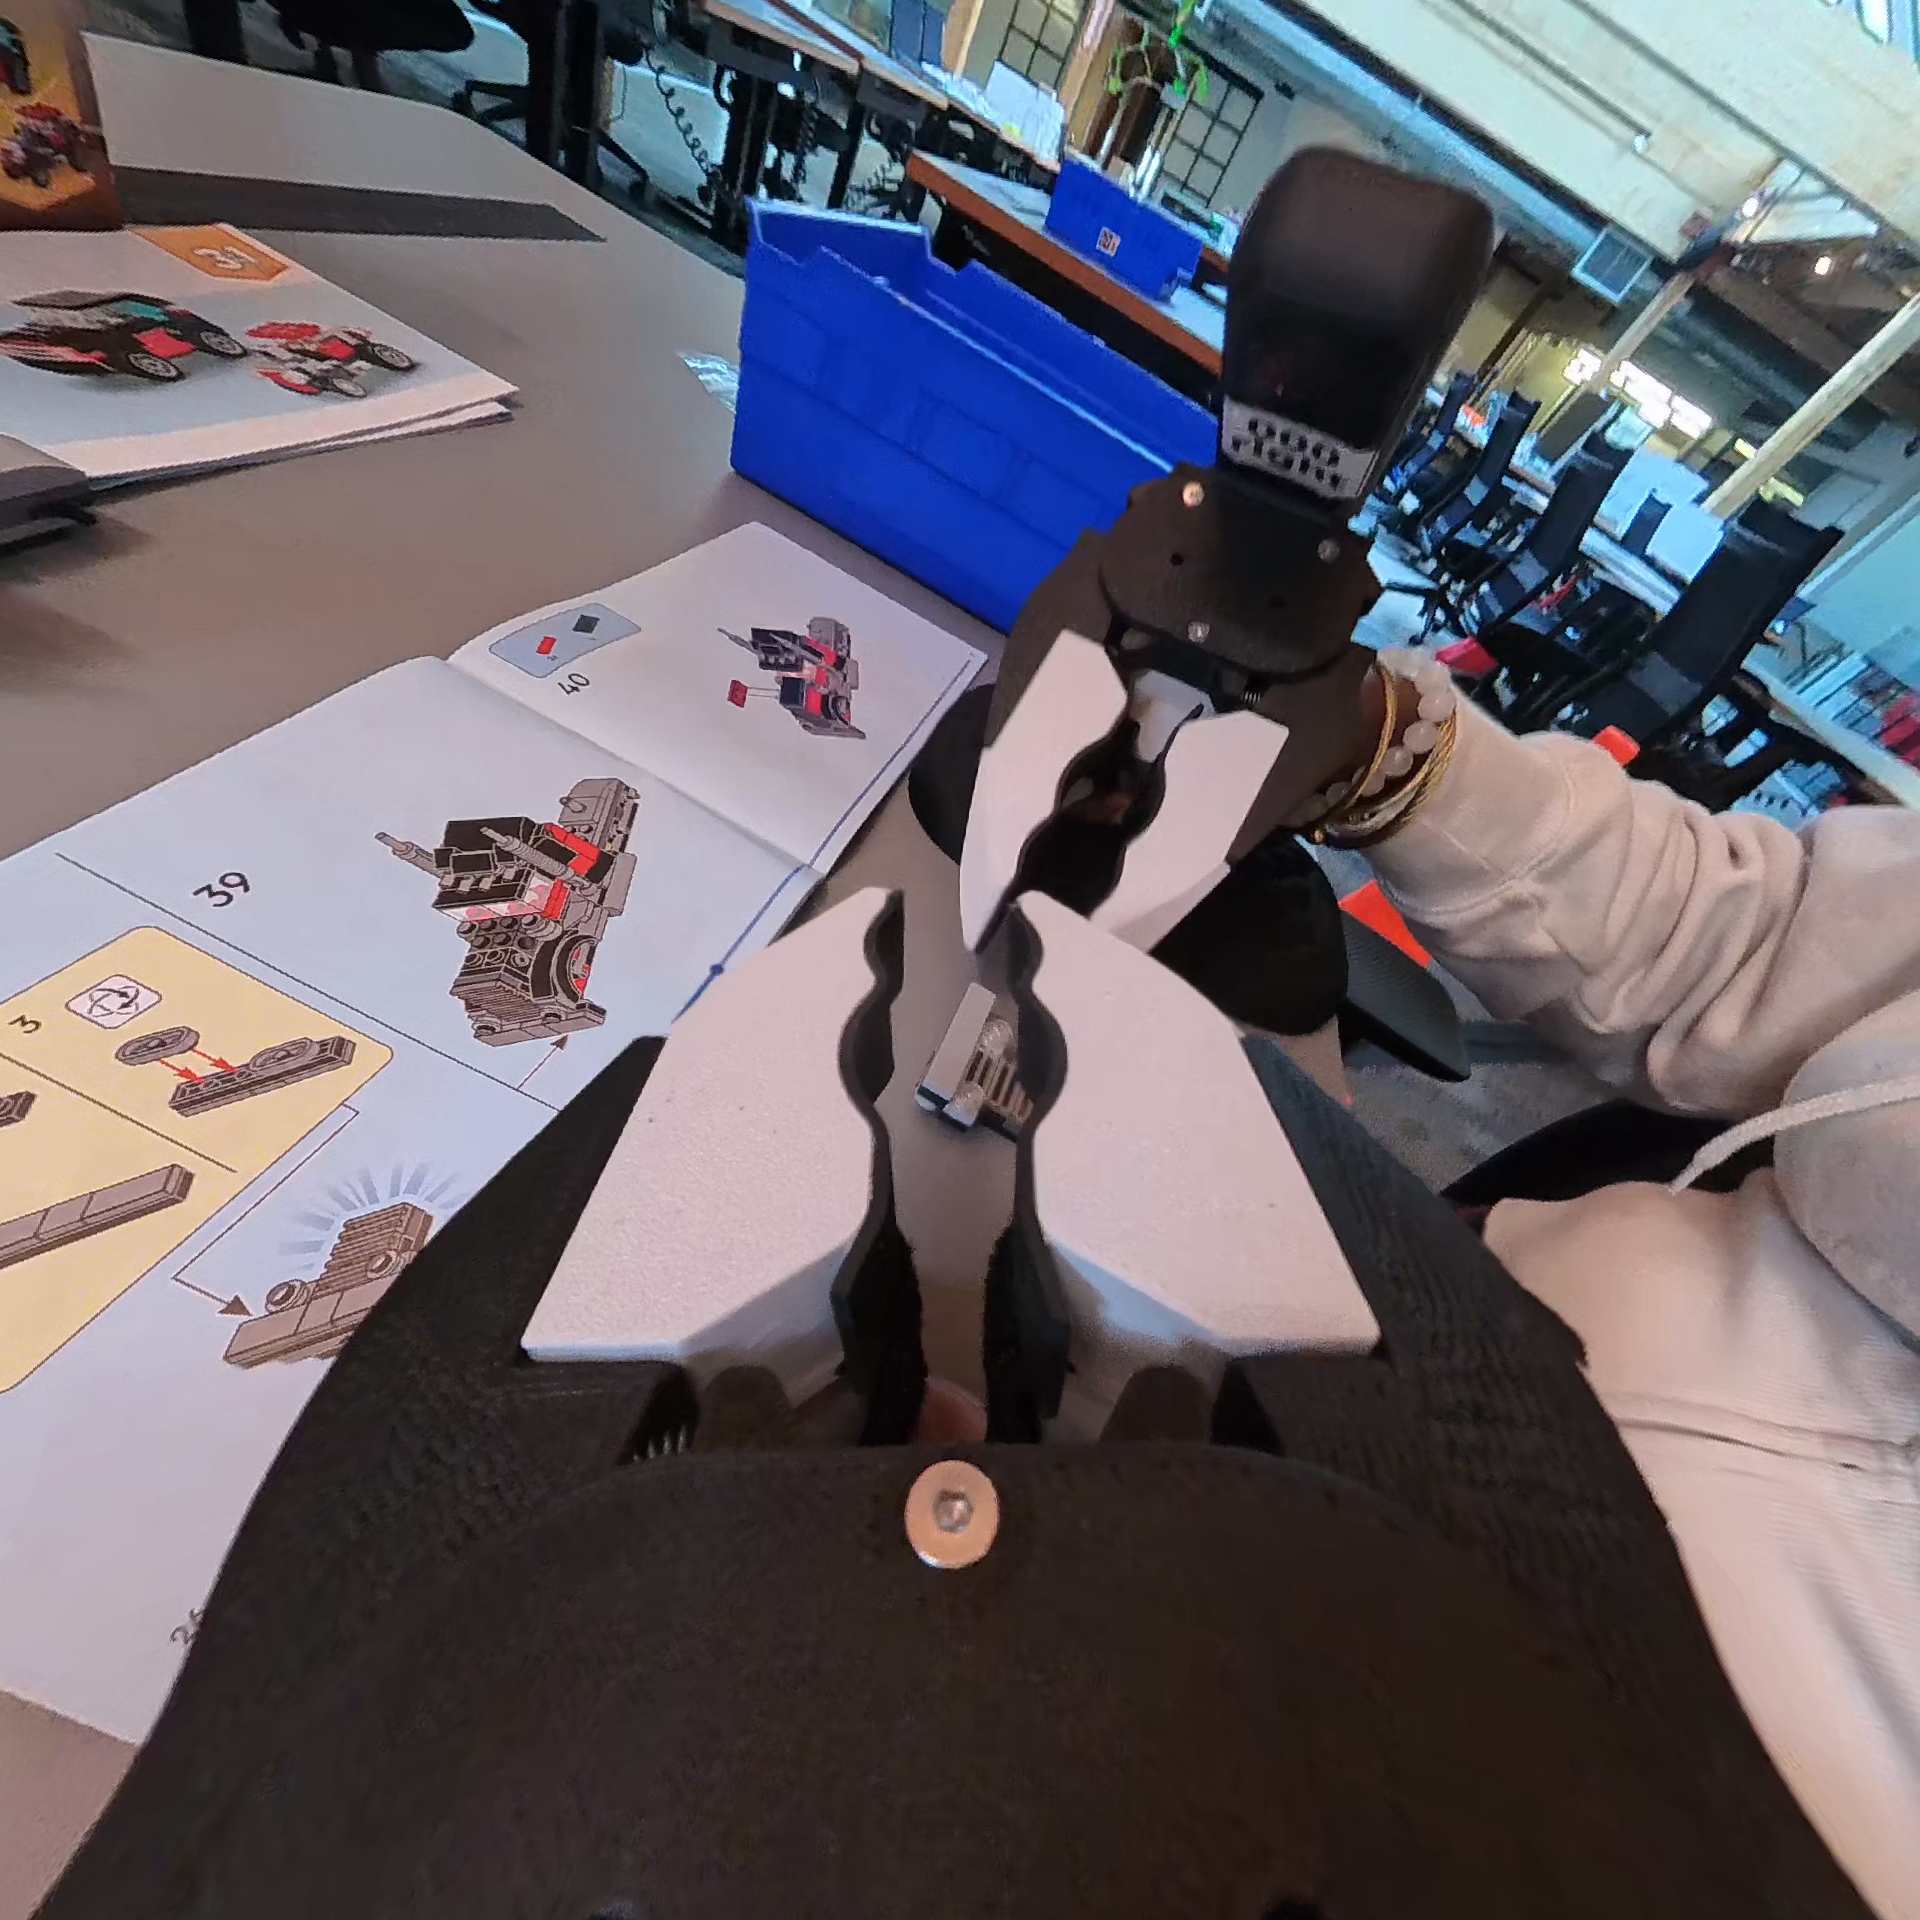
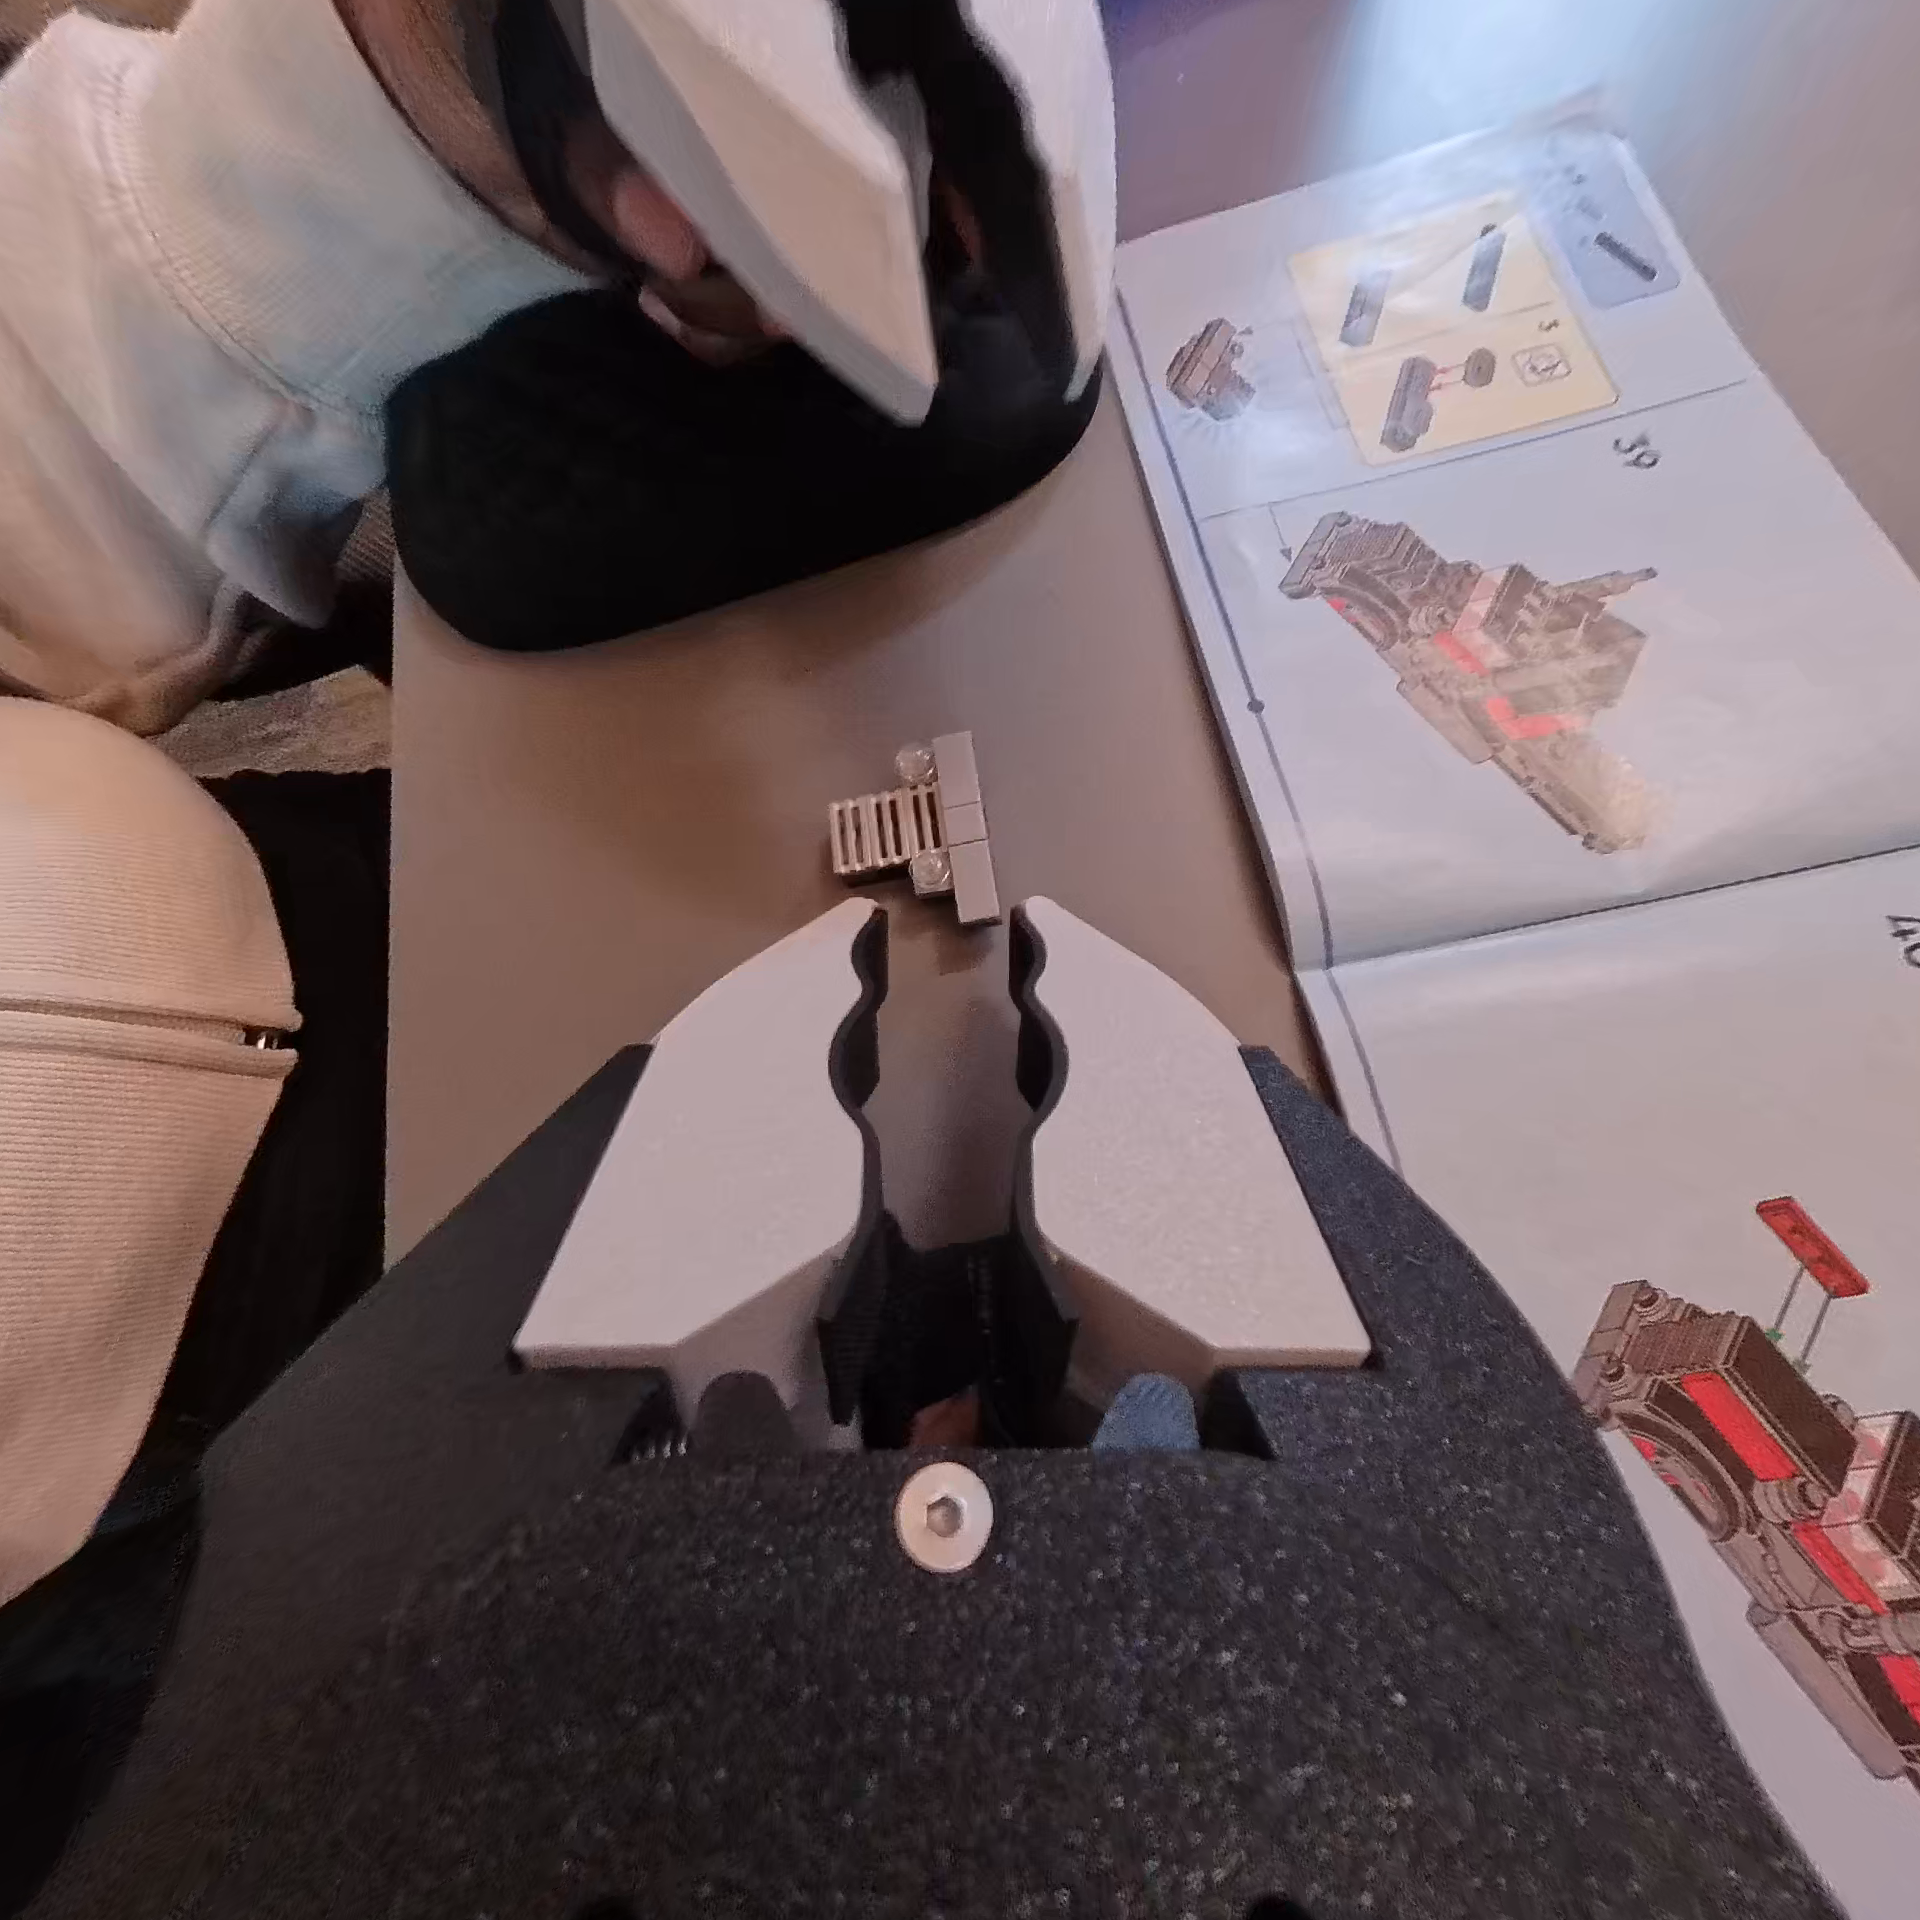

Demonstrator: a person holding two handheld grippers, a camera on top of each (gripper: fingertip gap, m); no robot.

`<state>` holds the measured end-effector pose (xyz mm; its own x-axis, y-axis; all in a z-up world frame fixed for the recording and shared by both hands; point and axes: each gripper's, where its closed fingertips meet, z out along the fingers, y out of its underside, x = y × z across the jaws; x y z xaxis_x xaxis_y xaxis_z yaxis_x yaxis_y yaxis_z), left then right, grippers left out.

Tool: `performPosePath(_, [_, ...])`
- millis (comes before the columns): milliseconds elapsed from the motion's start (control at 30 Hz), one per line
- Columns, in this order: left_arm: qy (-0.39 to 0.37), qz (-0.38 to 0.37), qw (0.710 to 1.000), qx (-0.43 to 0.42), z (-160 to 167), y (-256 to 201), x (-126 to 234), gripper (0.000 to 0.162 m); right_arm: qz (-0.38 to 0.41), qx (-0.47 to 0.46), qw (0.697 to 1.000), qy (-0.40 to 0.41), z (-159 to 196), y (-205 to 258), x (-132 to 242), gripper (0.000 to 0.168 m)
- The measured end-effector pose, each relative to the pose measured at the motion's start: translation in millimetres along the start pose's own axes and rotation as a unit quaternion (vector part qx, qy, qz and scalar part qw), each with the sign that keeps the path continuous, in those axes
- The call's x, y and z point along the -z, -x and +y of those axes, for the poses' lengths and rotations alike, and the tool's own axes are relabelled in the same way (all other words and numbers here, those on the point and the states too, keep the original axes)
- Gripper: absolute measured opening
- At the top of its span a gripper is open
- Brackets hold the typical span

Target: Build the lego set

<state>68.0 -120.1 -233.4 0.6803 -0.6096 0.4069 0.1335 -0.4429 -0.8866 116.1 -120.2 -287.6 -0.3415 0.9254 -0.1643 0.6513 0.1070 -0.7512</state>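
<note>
A small grey lego assembly [image 2: 920, 826], a grille piece joined to a flat plate with two clear studs, lies on the grey table [image 2: 644, 831]. My right gripper [image 2: 948, 912] is open and empty, its tips just short of the assembly and either side of the plate's end. My left gripper [image 1: 954, 914] is open and empty, held above the table, and the assembly [image 1: 977, 1060] shows between its fingers. In the right wrist view the left gripper [image 2: 997, 400] hangs beyond the assembly. In the left wrist view the right gripper [image 1: 1060, 894] points down at it.
An open instruction booklet [image 1: 416, 883] lies on the table beside the assembly and also shows in the right wrist view [image 2: 1558, 623]. A blue bin [image 1: 935, 416] stands behind it. Another booklet [image 1: 208, 343] and the set's box [image 1: 42, 114] lie farther off. A person's sleeve [image 1: 1558, 883] is at the table edge.
</note>
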Motion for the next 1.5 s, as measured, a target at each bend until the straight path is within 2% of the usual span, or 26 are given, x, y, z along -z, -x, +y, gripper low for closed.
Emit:
performPosePath(100, [0.041, 0.001, 0.999, -0.031, 11, -6, -6, 0.028, 0.006, 0.008, 1.000, -0.004, -3, -3, 1, 0.020])
performPosePath(267, [0.176, -0.013, 0.979, -0.107, 47, -11, -22, 0.052, 0.009, 0.070, 0.996, 0.058, 7, -6, -10, 0.018])
performPosePath(367, [0.188, -0.011, 0.974, -0.125, 52, -14, -23, 0.057, 0.000, 0.089, 0.993, 0.075, 7, -5, -14, 0.016])
performPosePath(433, [0.193, -0.015, 0.973, -0.127, 53, -13, -24, 0.057, -0.004, 0.101, 0.992, 0.075, 5, -5, -16, 0.013])
performPosePath(533, [0.242, -0.034, 0.960, -0.137, 66, -7, -28, 0.053, -0.013, 0.105, 0.991, 0.085, 8, -5, -18, 0.010])
performPosePath(733, [0.254, -0.053, 0.957, -0.131, 68, -1, -29, 0.026, -0.012, 0.118, 0.990, 0.078, 6, -4, -18, 0.008])
performPosePath(1200, [0.266, -0.048, 0.956, -0.113, 70, -2, -30, 0.023, 0.048, 0.206, 0.968, 0.132, 8, -7, -17, 0.009])
performPosePath(1300, [0.266, -0.047, 0.956, -0.114, 70, -2, -31, 0.023, 0.028, 0.186, 0.974, 0.123, 8, -7, -17, 0.008])
performPosePath(1500, [0.269, -0.044, 0.956, -0.109, 70, -2, -31, 0.023, -0.053, 0.081, 0.993, 0.075, 7, -6, -17, 0.008])
